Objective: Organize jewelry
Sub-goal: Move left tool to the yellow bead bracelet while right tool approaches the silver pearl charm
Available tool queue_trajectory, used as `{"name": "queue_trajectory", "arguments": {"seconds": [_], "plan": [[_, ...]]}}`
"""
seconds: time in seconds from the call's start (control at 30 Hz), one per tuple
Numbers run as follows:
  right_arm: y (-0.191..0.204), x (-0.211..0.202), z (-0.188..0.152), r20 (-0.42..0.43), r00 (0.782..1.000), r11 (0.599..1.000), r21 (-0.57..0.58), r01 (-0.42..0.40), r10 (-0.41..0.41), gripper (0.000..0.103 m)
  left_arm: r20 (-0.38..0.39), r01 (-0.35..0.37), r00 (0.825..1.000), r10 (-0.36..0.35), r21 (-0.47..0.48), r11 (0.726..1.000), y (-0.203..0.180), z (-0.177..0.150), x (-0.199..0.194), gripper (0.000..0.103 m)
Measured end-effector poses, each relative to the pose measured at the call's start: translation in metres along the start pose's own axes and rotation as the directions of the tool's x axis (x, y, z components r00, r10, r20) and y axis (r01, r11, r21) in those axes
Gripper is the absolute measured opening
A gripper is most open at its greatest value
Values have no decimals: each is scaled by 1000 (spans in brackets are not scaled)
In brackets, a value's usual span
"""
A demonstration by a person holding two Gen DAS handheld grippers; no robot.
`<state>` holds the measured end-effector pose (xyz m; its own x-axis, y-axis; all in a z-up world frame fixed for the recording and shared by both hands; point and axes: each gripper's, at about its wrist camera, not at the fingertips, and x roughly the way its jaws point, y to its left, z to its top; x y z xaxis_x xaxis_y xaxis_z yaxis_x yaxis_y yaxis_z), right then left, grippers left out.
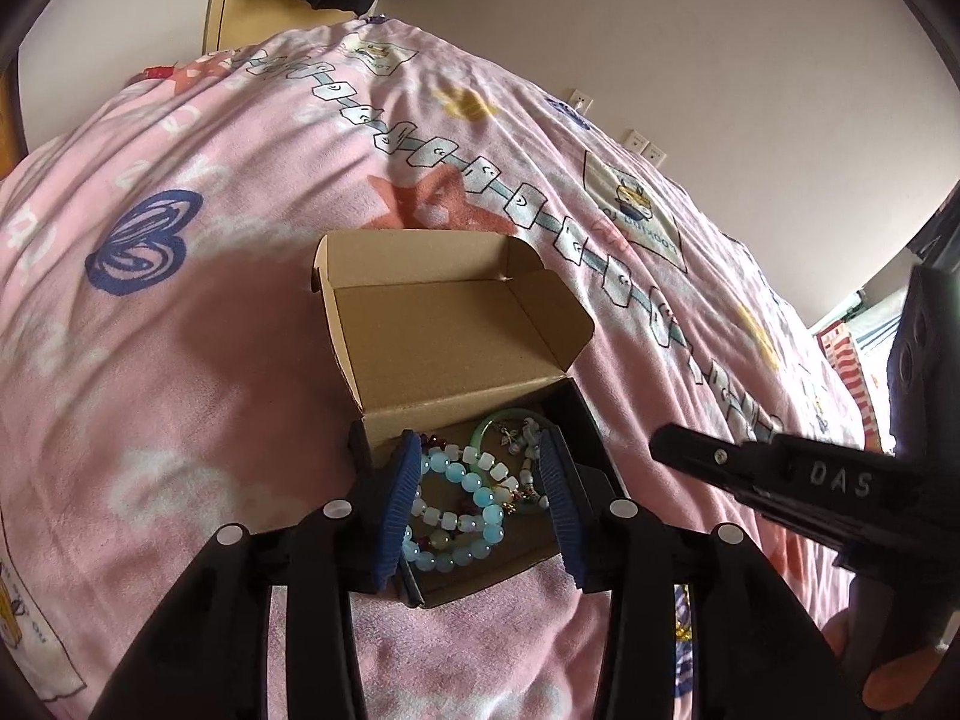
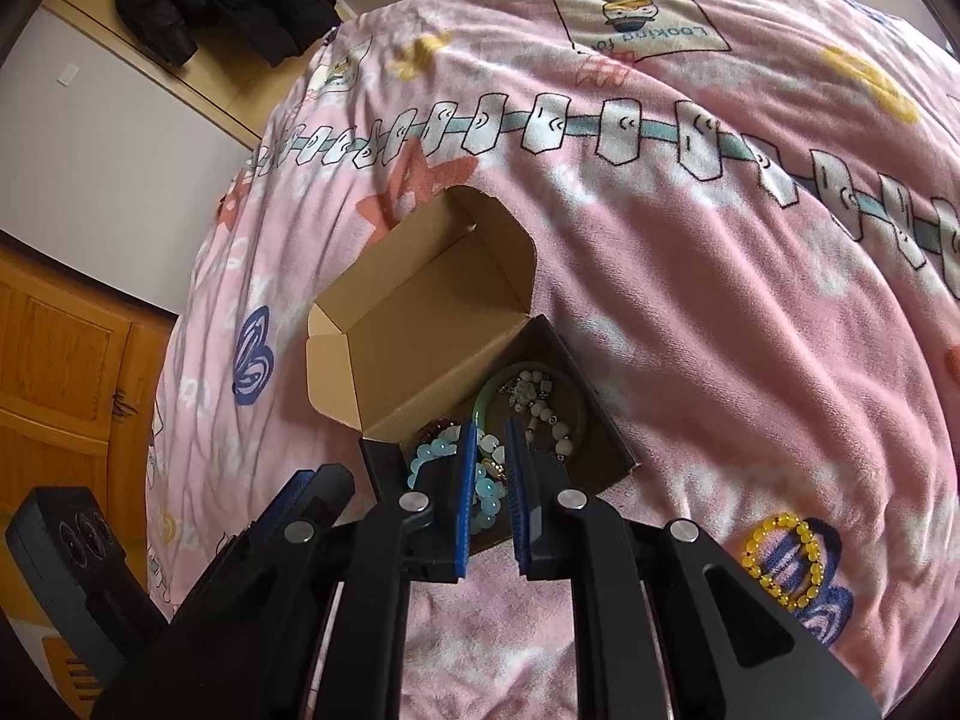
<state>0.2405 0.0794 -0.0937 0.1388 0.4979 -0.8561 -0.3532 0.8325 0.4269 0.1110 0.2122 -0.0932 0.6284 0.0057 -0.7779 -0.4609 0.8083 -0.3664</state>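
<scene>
My left claw (image 1: 480, 501) stands wide open at the lower middle of its frame, one blue pad on each side of the open box (image 1: 480, 420), with nothing gripped. Between the pads, inside the box, lie the blue beads (image 1: 474, 495), a green bangle (image 1: 501, 420) behind them, and a white bead string (image 1: 531, 462) near the right pad. The box lid (image 1: 444, 330) stands open toward the upper middle, on the pink bed cover (image 1: 210, 360).

My right claw (image 2: 489, 489) is open only a little, a narrow gap between its pads, low in the middle of its frame over the near edge of the box (image 2: 600, 456). The blue beads (image 2: 486, 495) show in that gap and beside the left pad; I cannot tell whether the pads touch them. The bangle (image 2: 498, 387) lies just beyond the tips. A yellow bracelet (image 2: 780, 558) lies on the cover (image 2: 720, 330) at the lower right, well apart from the box. My left claw (image 2: 300, 504) shows at the lower left.
</scene>
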Motion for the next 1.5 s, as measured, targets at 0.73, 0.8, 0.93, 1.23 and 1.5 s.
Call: {"name": "queue_trajectory", "arguments": {"seconds": [0.73,0.8,0.93,1.23,1.5], "plan": [[-137,-33,-165,-7,998,975,215,61,-61,37,-441,291,878,-185,187,938,-97,-71,88,63],[-133,-30,-169,5,996,980,177,90,-92,37,-453,293,874,-176,202,935,-104,-77,97,63],[-128,-20,-176,16,991,985,118,128,-131,37,-464,282,875,-136,262,923,-116,-87,109,63],[-119,2,-186,36,982,981,66,183,-186,32,-451,267,887,-99,325,907,-127,-101,122,73],[-116,2,-198,61,981,981,80,179,-184,22,-358,178,934,-12,435,882,-138,-112,126,52]]}}
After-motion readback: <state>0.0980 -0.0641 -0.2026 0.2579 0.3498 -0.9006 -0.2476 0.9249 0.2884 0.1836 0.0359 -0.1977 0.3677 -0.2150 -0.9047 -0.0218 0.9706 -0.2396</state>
